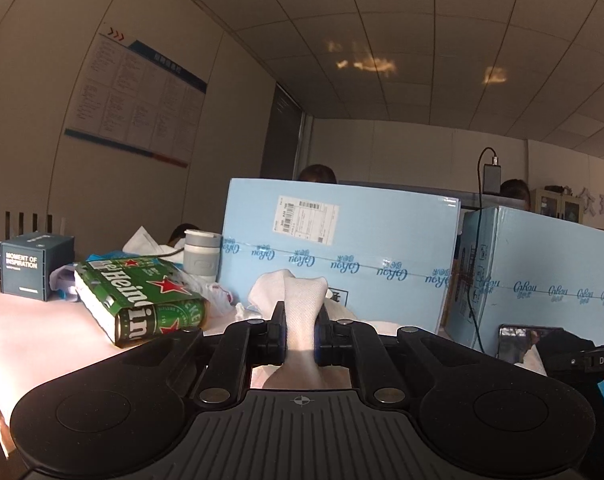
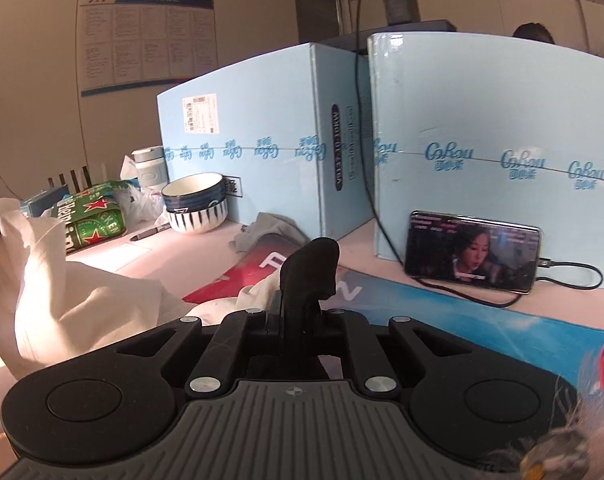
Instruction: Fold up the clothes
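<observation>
**Both grippers clamped on cloth, lift stage of a fold**

Left gripper (image 1: 301,320): jaws nearly closed, pinching a bunched neck of white cloth (image 1: 302,300) that stands up between the pads. Gripper points roughly level across the table (image 1: 30,344).

Right gripper (image 2: 302,312): jaws nearly closed on a dark fabric piece (image 2: 310,272) that sticks up past the tips. Whether this dark piece belongs to the same garment, I cannot tell. The white cloth also shows at left in the right wrist view, draped in loose folds above the table.

Risks, as I judge them:
- Each grip holds a narrow bunch. A sharp pull apart could slip the fabric out of one pair of pads.
- The table is crowded. Swinging cloth could knock the stacked bowls (image 2: 196,204) or sweep the pen (image 2: 150,234) lying beside them.
- The phone (image 2: 472,256) leans against a box with its cable (image 2: 566,276) looped on the table; trailing fabric could snag the cable and tip the phone.
- The beer pack (image 1: 142,300) sits near the left gripper; a low pass could drag against it.

Count:
- blue cartons: two (image 2: 242,152) (image 2: 502,152)
- bowls: two, stacked
- beer pack: one
- lidded cup (image 1: 201,256): one
- dark cube box (image 1: 34,266): one
- phone: one
- pen: one
</observation>
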A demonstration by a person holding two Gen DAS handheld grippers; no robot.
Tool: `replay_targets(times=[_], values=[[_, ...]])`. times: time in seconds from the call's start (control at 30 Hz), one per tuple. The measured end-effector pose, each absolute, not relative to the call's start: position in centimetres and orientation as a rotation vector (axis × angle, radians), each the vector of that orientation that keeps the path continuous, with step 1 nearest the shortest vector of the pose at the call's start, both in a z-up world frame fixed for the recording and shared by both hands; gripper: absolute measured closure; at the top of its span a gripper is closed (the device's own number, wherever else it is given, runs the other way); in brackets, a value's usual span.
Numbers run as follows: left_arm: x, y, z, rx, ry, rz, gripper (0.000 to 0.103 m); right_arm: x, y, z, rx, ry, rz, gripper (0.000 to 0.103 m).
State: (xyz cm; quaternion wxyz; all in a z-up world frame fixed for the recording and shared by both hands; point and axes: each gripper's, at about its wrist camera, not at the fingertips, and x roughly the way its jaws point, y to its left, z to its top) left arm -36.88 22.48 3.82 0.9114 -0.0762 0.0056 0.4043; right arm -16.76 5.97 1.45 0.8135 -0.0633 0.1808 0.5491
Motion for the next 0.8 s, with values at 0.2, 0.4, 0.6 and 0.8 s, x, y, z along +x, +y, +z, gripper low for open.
replay_targets(times=[0.2, 0.4, 0.6, 0.8], values=[[-32.3, 20.2, 1.4, -0.237, 0.106, 0.647, 0.093, -12.9, -3.5, 2.1, -0.094, 0.378, 0.954, 0.095], [-28.5, 16.2, -0.9, -0.267, 0.233, 0.456, 0.093, -9.0, -11.1, 1.4, -0.144, 0.406, 0.747, 0.095], [-27.8, 13.5, -2.0, -0.193, 0.338, 0.446, 0.092, -6.1, -13.8, -1.8, -0.147, 0.491, 0.690, 0.094], [-28.6, 13.6, -1.6, -0.079, 0.383, 0.585, 0.073, -5.2, -13.6, -3.7, -0.112, 0.539, 0.653, 0.086]])
